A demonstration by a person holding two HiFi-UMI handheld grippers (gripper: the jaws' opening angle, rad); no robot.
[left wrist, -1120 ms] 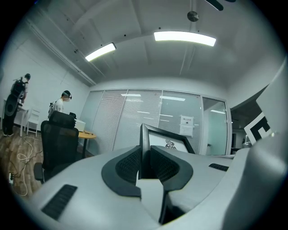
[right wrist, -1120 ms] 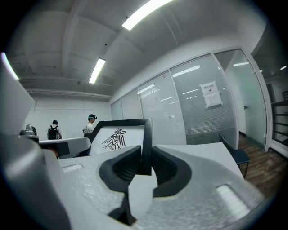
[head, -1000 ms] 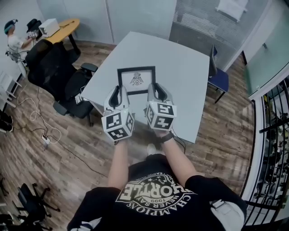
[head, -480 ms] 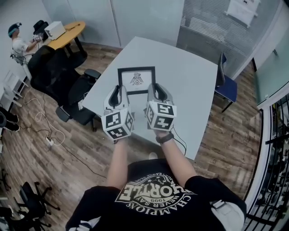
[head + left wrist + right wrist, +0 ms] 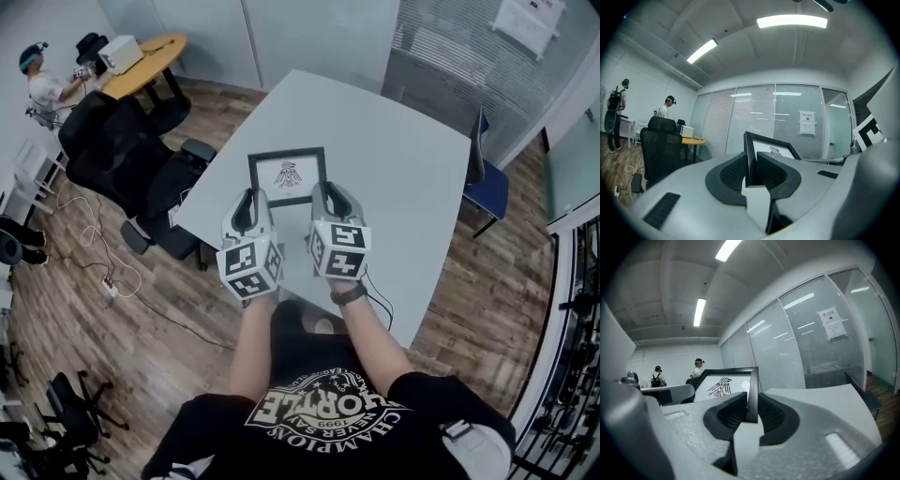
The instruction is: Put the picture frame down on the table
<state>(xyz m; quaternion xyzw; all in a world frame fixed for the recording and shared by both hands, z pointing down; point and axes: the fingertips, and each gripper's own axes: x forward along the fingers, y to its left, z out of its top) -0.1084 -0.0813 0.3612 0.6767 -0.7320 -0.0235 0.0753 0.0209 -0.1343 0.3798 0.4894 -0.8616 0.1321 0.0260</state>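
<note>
Here, in the head view, the person is holding the black-edged rectangular picture frame (image 5: 287, 175) with a bird print between both tools, over the near left part of the large pale grey table (image 5: 403, 159). The left gripper (image 5: 246, 202) is gripping the frame's left rail and the right gripper (image 5: 328, 194) its right rail, both at the near end. This high view is not showing whether the frame's underside is touching the tabletop. In the left gripper view, the jaws are pinching the dark rail's near corner between their ribbed pads (image 5: 731, 172), and the frame is running away from the camera with its printed face lying to the right. In the right gripper view, the jaws are likewise clamping the opposite rail, with the print lying to the left. By my judgement the step in hand is the lowering of the frame onto the table. The next move is calling for both tools to sink together, keeping the frame level until it is resting flat. Only then should they part their jaws and draw back towards the person without dragging the frame along.
</note>
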